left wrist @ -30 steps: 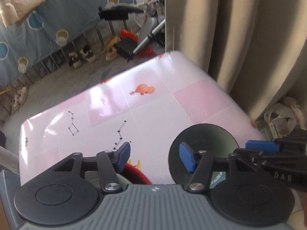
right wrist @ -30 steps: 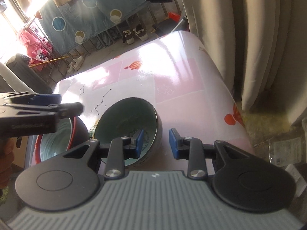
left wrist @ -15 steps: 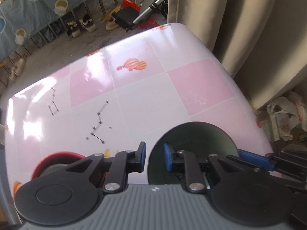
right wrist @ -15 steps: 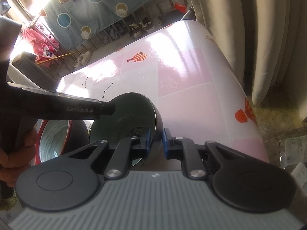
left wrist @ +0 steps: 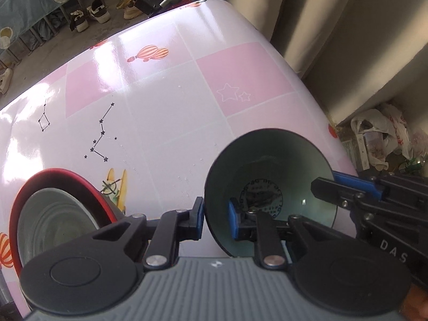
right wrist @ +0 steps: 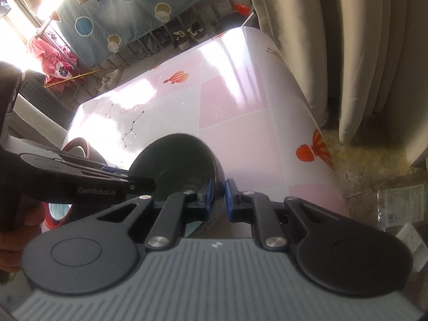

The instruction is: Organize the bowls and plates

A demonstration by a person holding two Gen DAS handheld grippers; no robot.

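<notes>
A dark bowl (left wrist: 270, 165) with a pale green inside sits tilted near the right edge of the pink checked table (left wrist: 160, 93). My left gripper (left wrist: 215, 220) is shut on its left rim, one blue pad outside the wall and one inside. My right gripper (right wrist: 218, 196) is shut on the opposite wall of the same bowl (right wrist: 174, 160). Each gripper shows in the other's view: the right gripper (left wrist: 329, 184) at the bowl's right side, the left gripper (right wrist: 133, 178) at its left. A red-rimmed bowl (left wrist: 53, 214) stands on the table to the left.
Beige curtains (left wrist: 334, 26) hang close beyond the table's right edge. Plastic bags (left wrist: 379, 139) lie on the floor below them. Shoes (left wrist: 88, 16) and a rack stand past the far edge. A hand (right wrist: 16, 240) holds the left gripper.
Both grippers went from open to shut on the dark bowl's rim, one on each side. The left gripper came down closer to the table, and the bowl now tilts.
</notes>
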